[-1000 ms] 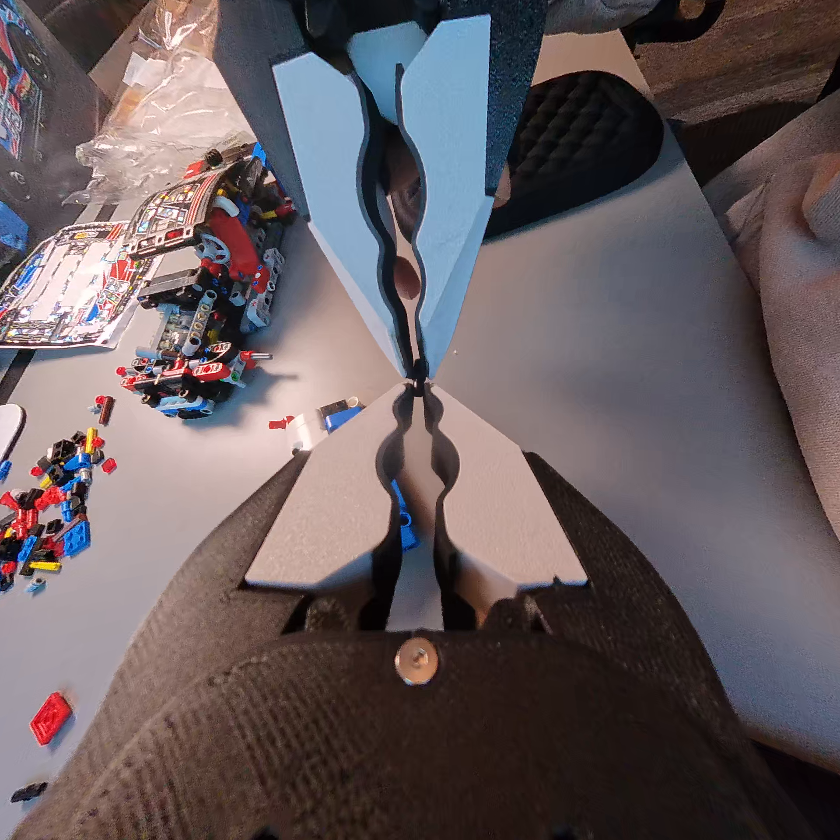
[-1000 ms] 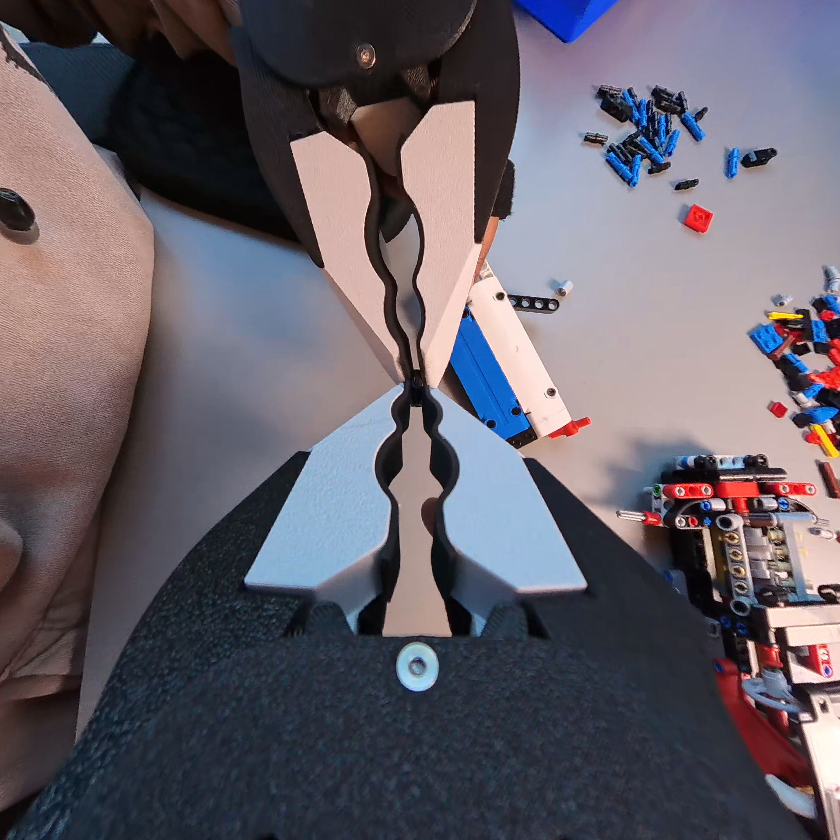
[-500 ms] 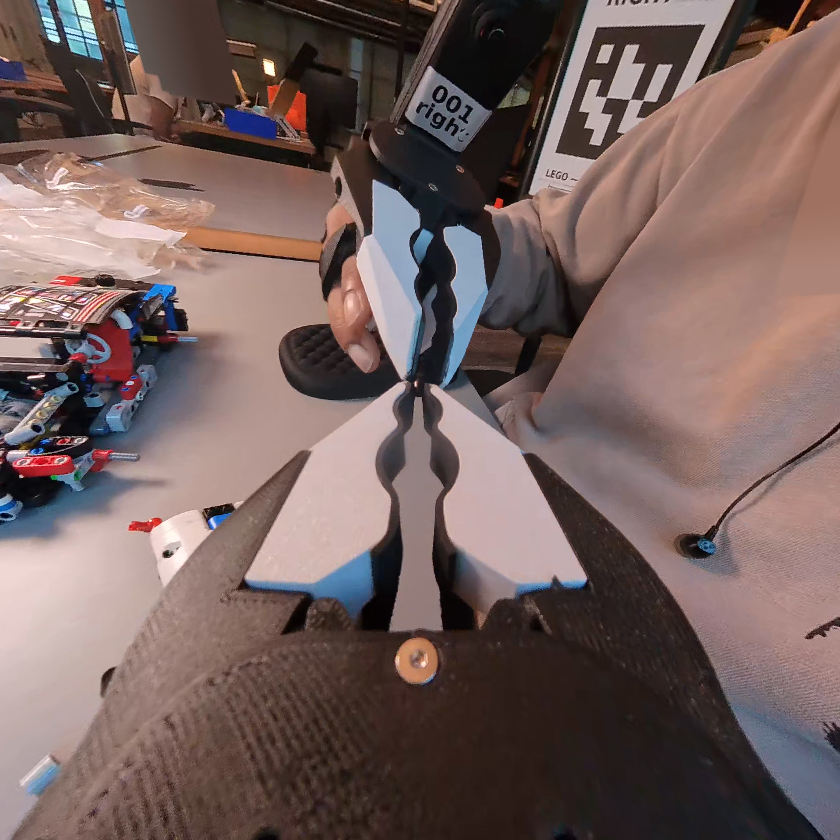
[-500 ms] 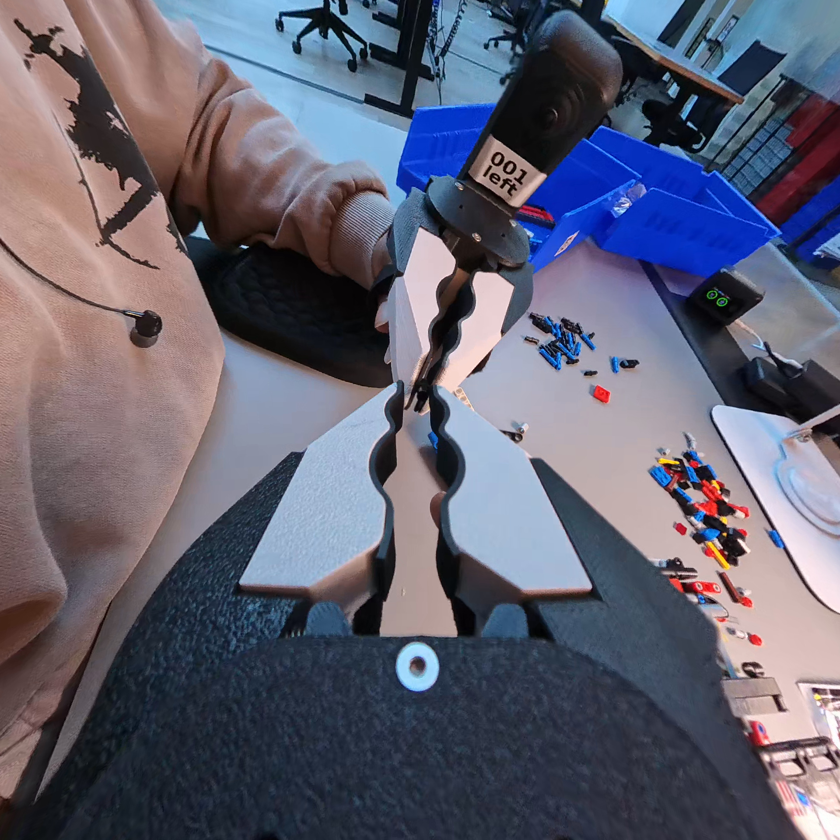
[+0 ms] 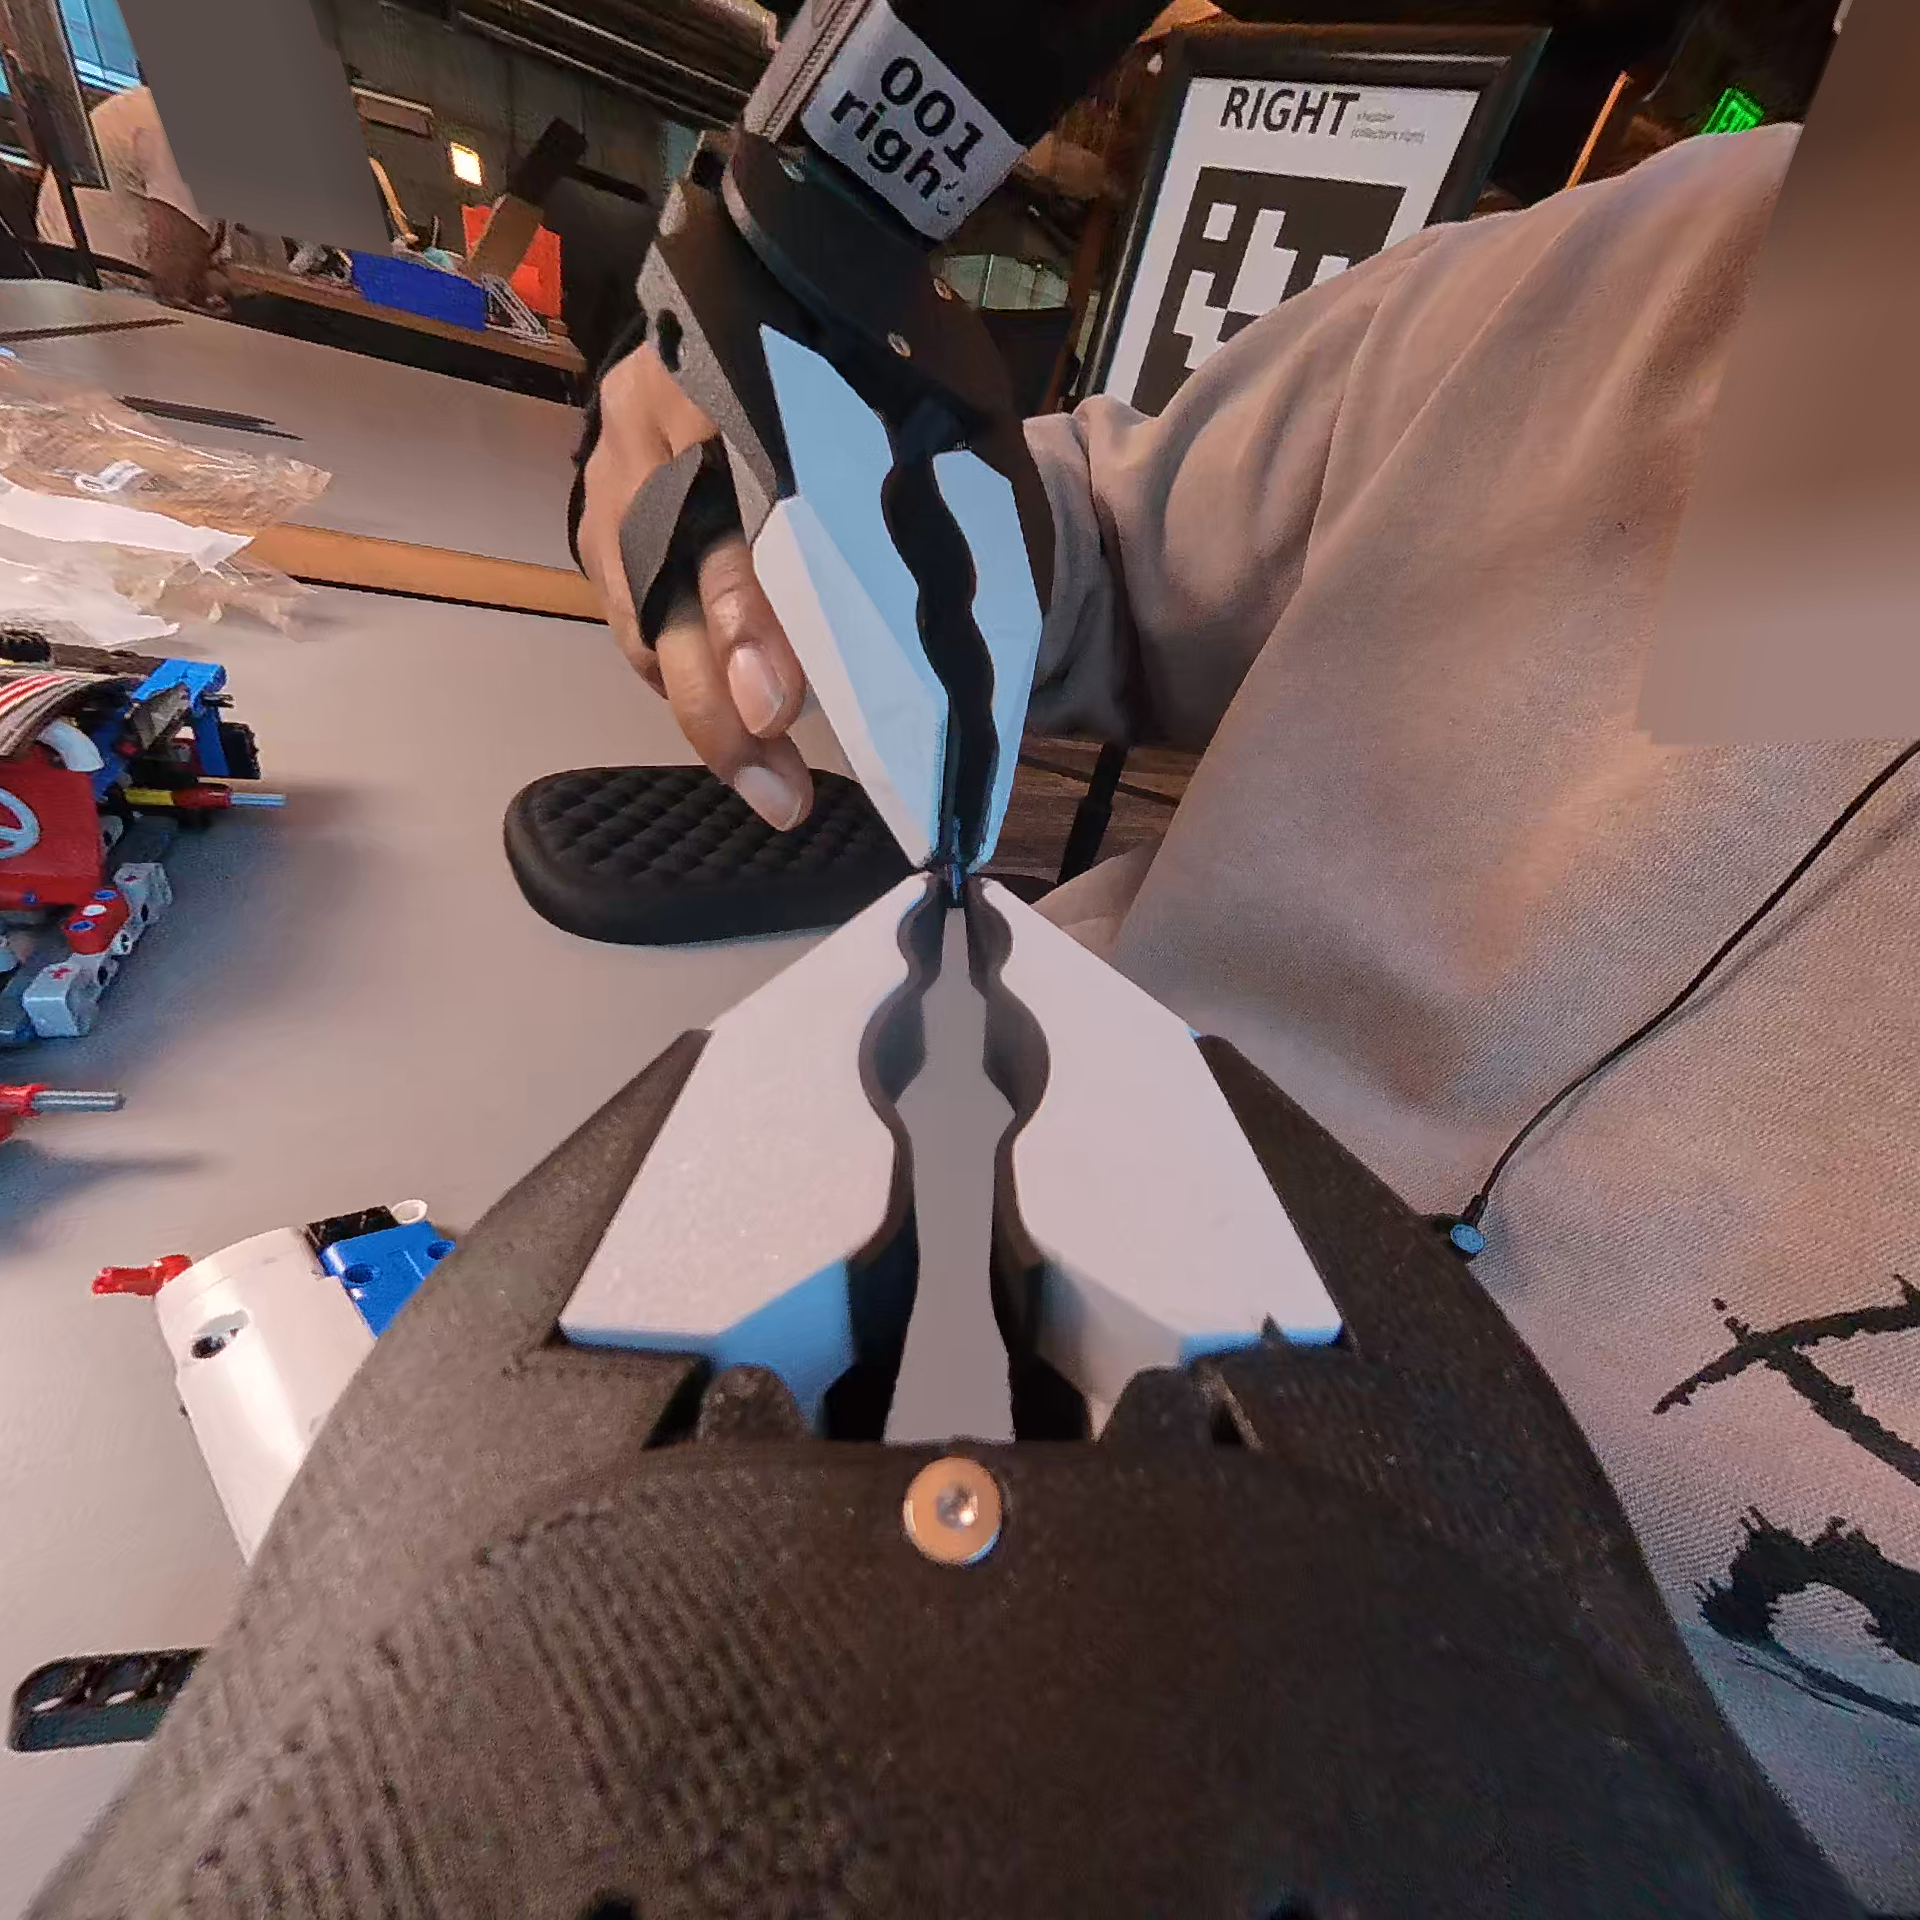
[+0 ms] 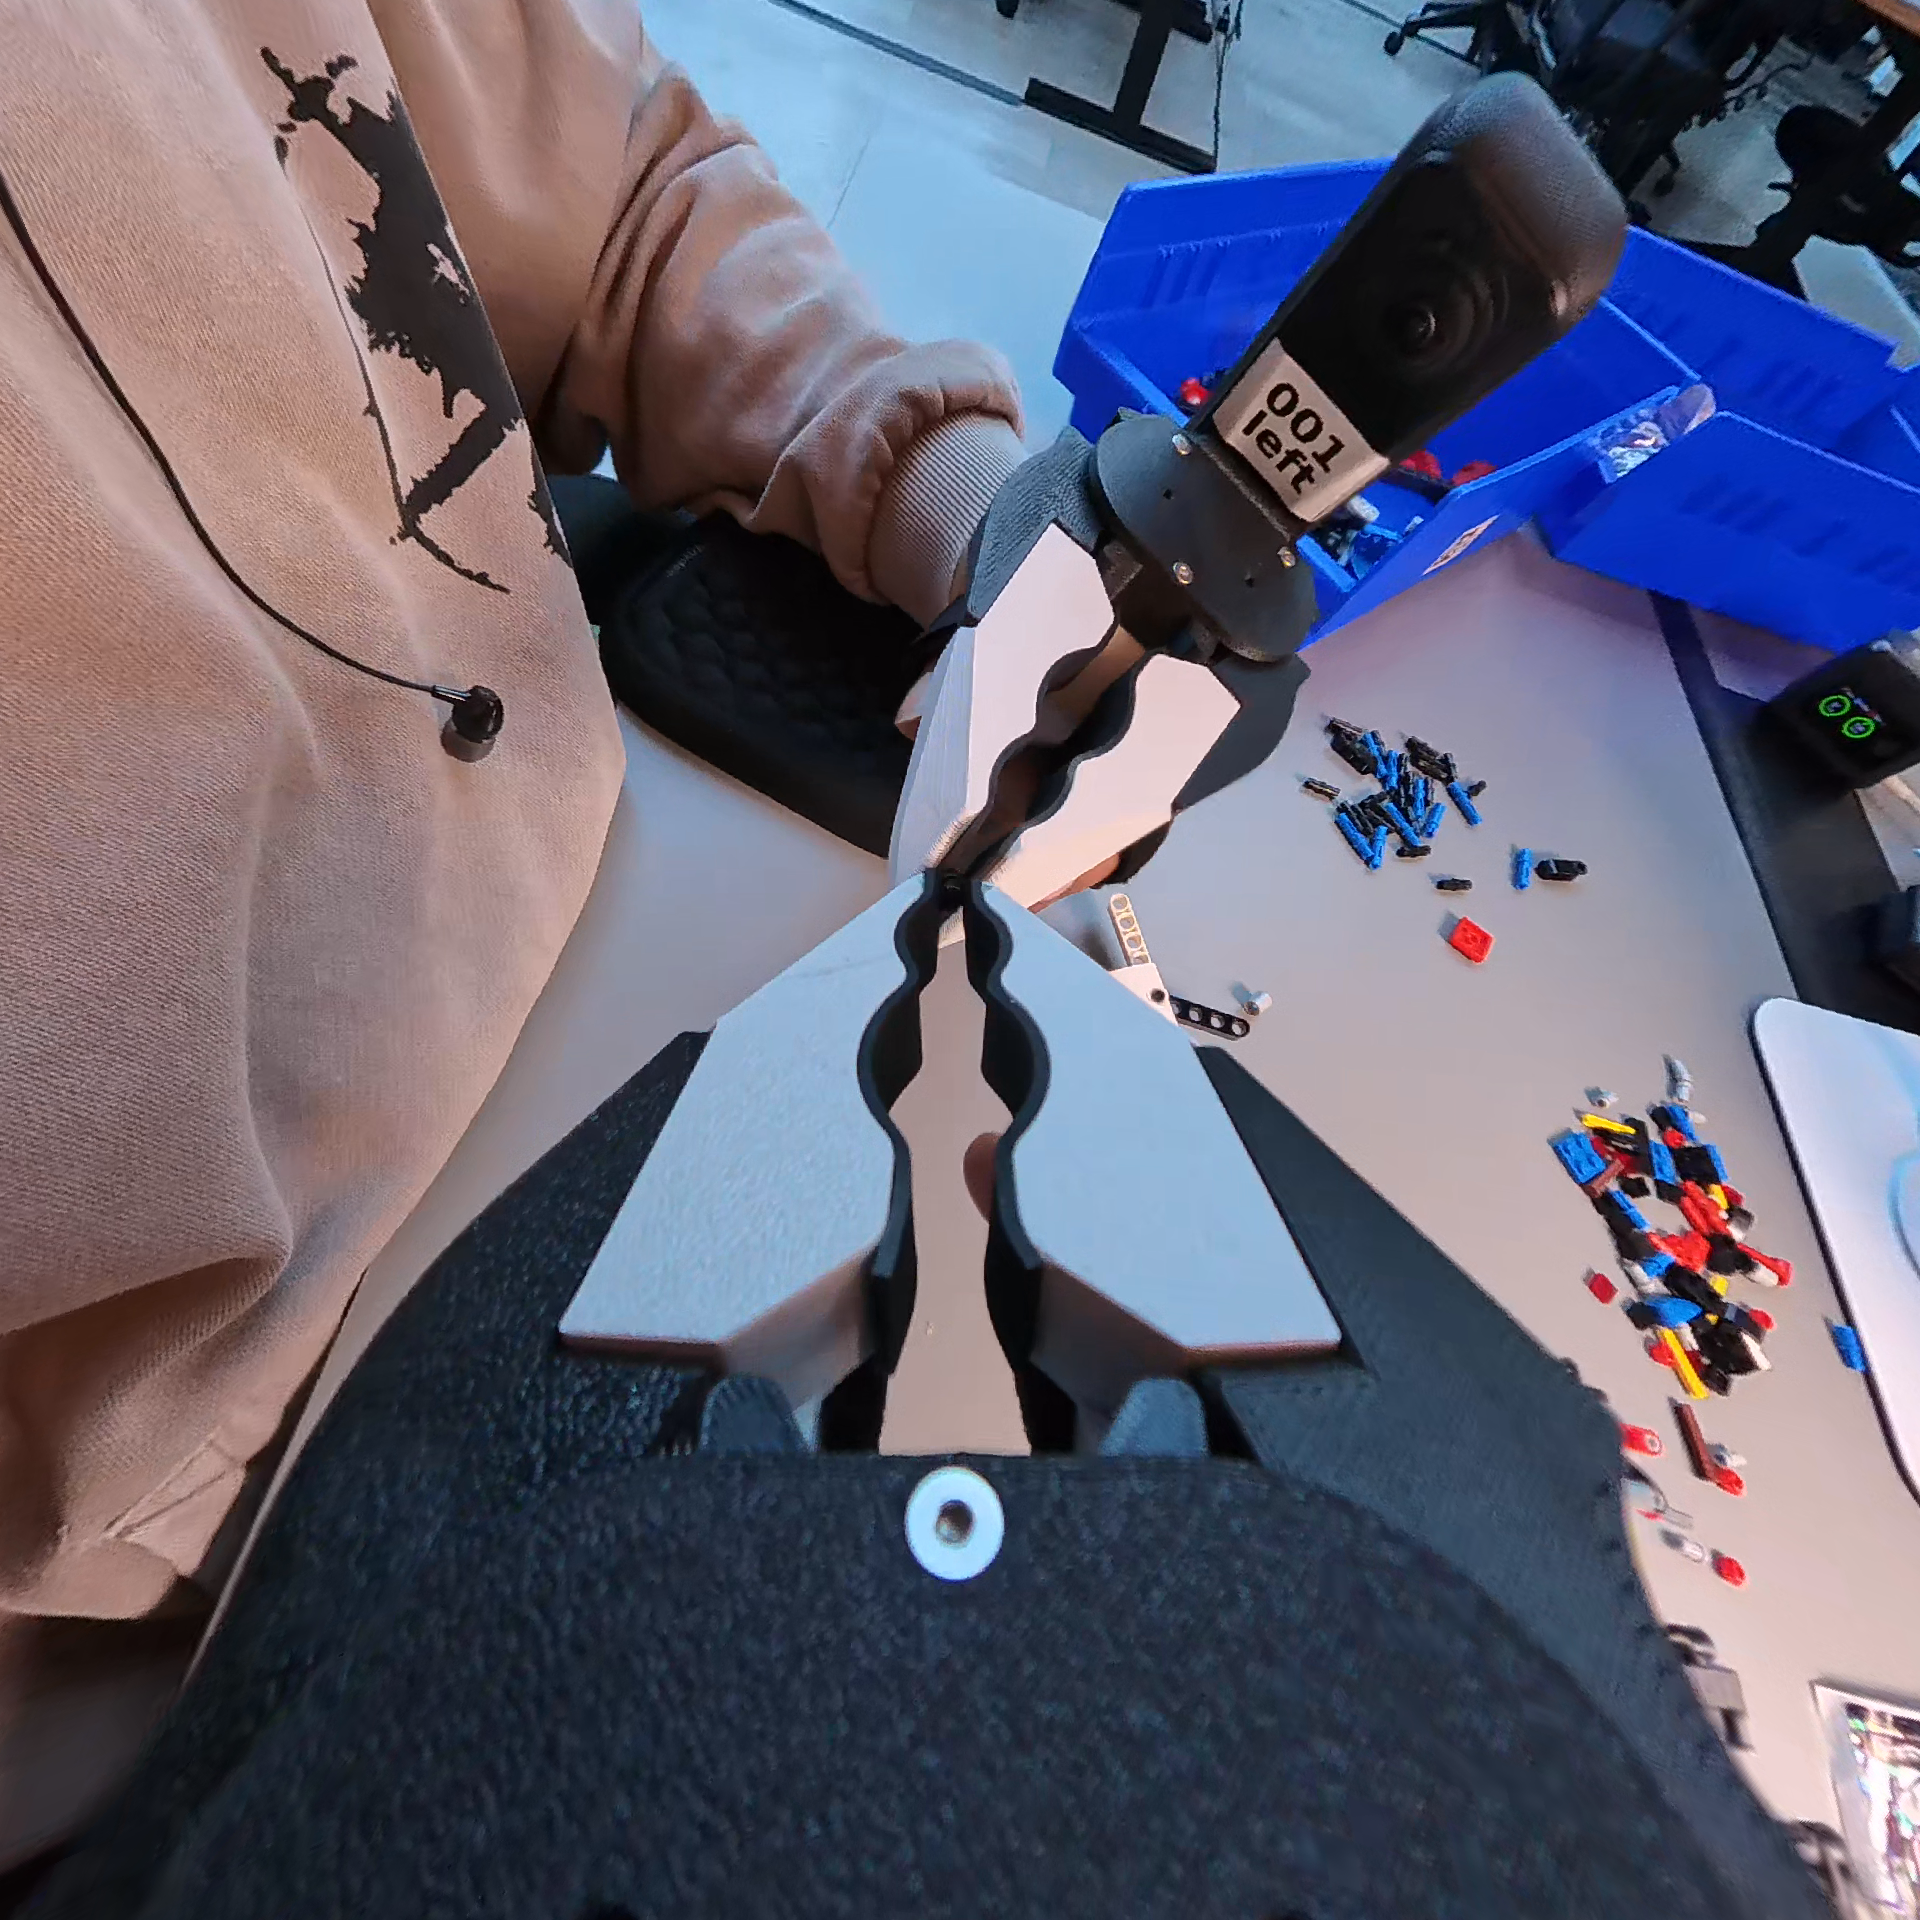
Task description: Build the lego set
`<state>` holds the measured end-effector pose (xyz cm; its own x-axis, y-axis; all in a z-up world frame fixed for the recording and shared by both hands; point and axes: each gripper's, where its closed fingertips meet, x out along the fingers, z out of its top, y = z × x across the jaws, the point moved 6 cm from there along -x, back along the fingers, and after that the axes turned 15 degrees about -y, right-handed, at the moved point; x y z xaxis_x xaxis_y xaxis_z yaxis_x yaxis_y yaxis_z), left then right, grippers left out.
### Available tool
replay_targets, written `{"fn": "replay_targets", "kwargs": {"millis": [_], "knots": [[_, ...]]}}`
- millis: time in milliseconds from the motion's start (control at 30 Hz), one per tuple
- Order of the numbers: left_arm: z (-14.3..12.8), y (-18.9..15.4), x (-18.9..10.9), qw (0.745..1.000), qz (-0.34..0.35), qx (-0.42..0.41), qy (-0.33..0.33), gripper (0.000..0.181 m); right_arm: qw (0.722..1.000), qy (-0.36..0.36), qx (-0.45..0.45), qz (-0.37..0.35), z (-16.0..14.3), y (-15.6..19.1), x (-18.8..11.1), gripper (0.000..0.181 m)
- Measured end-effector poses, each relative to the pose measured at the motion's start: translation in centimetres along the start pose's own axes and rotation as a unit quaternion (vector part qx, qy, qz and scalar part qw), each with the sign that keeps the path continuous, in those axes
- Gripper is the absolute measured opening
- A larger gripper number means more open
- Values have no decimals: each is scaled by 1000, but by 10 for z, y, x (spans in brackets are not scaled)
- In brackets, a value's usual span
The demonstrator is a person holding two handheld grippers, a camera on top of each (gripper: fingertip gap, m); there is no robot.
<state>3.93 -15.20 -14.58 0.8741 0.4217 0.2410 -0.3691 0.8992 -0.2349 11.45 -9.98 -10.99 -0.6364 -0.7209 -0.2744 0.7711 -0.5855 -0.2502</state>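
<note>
Grippers, left gripper [image 5: 951, 891] and right gripper [image 6: 951, 891], are meeting tip to tip, both pinching a tiny dark piece [image 6: 952, 885], while I'm judging the half-built car [image 5: 73, 842] and loose bricks [image 6: 1678, 1247] as leaving much undone.

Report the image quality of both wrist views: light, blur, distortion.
Left wrist view: warm, dim light on the beige sleeve; fisheye bends the table edge; the partly built model at the frame's left edge smears. Right wrist view: cooler, bluish daylight; the blue bins and loose brick pile stay fairly sharp; frame edges curve. In both, the two gripper tips meet at centre, a tiny dark piece there too small to resolve.
</note>
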Motion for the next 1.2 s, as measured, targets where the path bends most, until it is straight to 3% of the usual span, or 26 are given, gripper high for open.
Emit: {"fn": "replay_targets", "kwargs": {"millis": [167,367,500,1200], "knots": [[4,0,-2,1000,10,23,-7,12,999,-38,35,-15,-2,-5,-6,2],[12,-1,0,997,36,65,-22,11,990,-118,72,-37,4,-10,-18,2],[16,-3,1,996,41,73,-33,8,987,-132,75,-46,3,-9,-20,1],[7,2,2,997,47,54,-4,0,998,-45,-1,-40,-4,-2,-12,2]]}}
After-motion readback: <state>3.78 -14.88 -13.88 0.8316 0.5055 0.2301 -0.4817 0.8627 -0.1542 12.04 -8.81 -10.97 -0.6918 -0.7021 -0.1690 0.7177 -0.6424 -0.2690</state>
